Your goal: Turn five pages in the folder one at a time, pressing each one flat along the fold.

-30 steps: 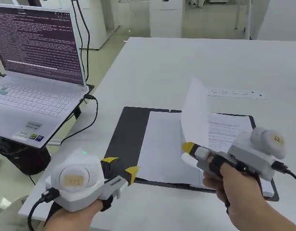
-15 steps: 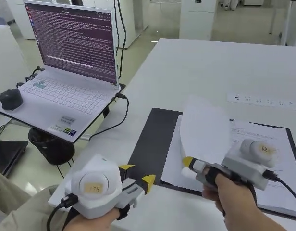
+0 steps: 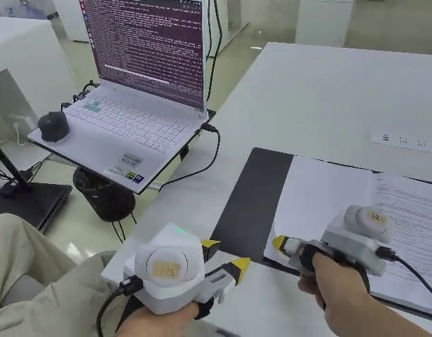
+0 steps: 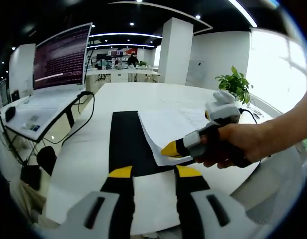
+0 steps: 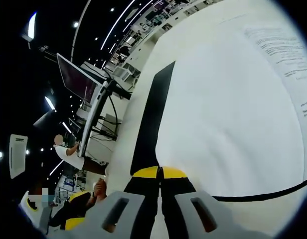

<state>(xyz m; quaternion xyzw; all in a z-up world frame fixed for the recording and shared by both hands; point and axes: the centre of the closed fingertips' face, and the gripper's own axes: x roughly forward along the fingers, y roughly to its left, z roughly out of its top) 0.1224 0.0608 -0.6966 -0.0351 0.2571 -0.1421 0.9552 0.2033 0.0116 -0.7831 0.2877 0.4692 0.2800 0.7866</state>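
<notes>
A black folder (image 3: 247, 196) lies open on the white table. A blank white page (image 3: 321, 203) rests flat across its left half, and a printed page (image 3: 412, 210) lies to the right of it. My right gripper (image 3: 278, 243) is at the blank page's near edge, low over the folder. In the right gripper view its jaws (image 5: 160, 173) meet on the edge of that page (image 5: 228, 109). My left gripper (image 3: 225, 255) hovers open over the table's near edge, left of the folder (image 4: 124, 139); only bare table shows between its tips (image 4: 152, 172).
An open laptop (image 3: 142, 70) stands on a raised stand at the left, with a mouse (image 3: 53, 125) beside it and a cable (image 3: 202, 165) trailing toward the table. A white power strip (image 3: 412, 142) lies beyond the folder. The person's knee fills the lower left.
The page that the right gripper held upright has swung over to the left and now lies flat on the folder. The head camera has turned left.
</notes>
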